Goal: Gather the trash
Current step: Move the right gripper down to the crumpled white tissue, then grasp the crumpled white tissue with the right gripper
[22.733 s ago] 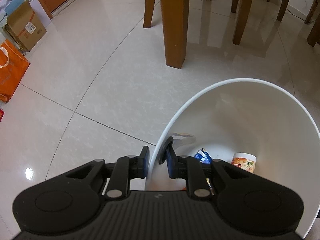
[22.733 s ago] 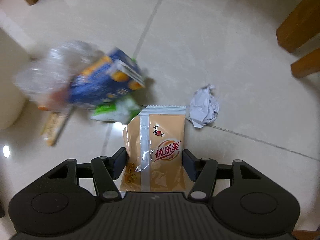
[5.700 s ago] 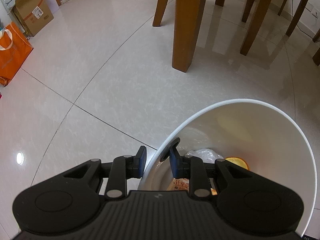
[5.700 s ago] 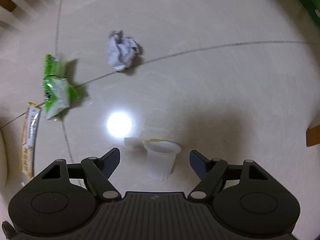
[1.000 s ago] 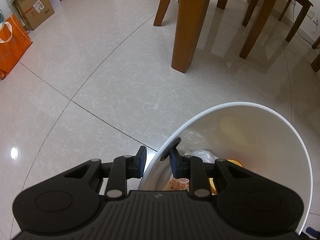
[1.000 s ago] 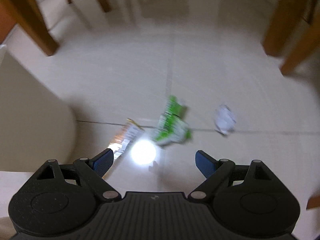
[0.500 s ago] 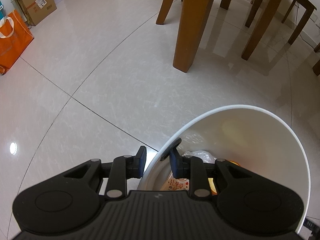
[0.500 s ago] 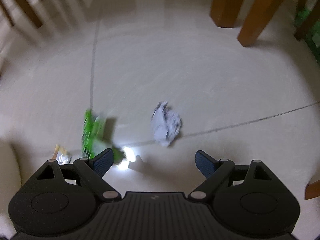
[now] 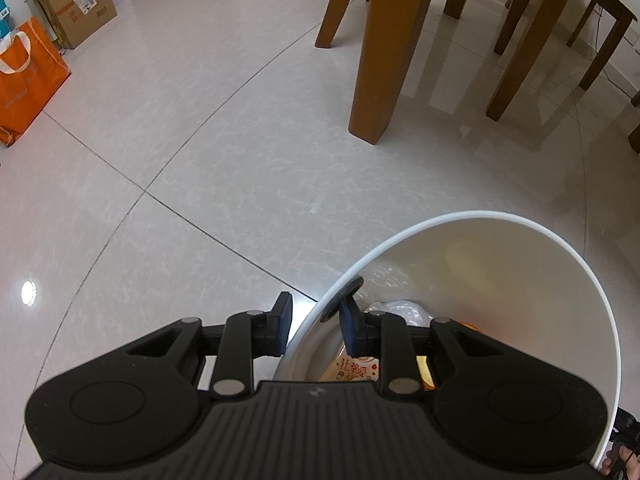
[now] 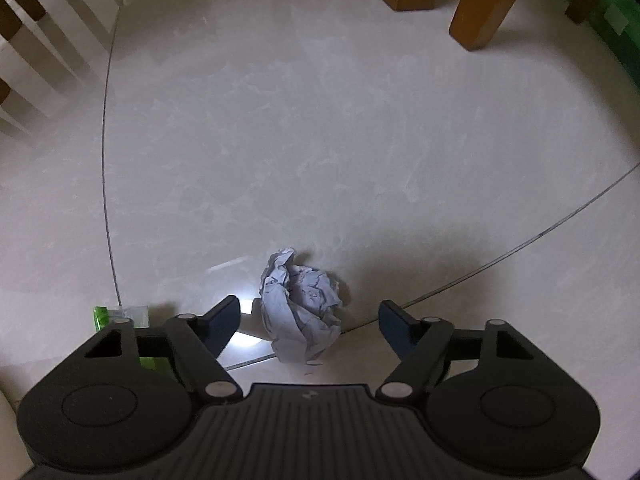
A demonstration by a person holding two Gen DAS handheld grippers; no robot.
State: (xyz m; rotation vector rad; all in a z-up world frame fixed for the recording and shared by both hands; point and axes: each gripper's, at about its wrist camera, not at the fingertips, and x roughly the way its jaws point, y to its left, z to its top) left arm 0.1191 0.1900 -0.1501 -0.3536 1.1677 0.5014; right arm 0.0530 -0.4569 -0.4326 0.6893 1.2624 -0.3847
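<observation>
A white trash bin (image 9: 560, 304) fills the lower right of the left wrist view, and my left gripper (image 9: 314, 314) is shut on its rim. Wrappers and a crumpled plastic bag (image 9: 394, 308) lie inside the bin. In the right wrist view a crumpled ball of white paper (image 10: 302, 308) lies on the tiled floor, between the fingers of my open right gripper (image 10: 308, 314) and close to their tips. A green wrapper (image 10: 120, 316) lies to the left, partly hidden behind the left finger.
Wooden table and chair legs (image 9: 380, 48) stand beyond the bin. An orange bag (image 9: 24, 80) and a cardboard box (image 9: 76, 4) sit at the far left. More wooden legs (image 10: 484, 4) stand far ahead of the paper, and green packaging (image 10: 612, 16) lies at the top right.
My right gripper has swung right and dropped toward the paper ball, which now sits between its open fingers. The green wrapper has slid to the left edge. The left gripper still holds the bin rim.
</observation>
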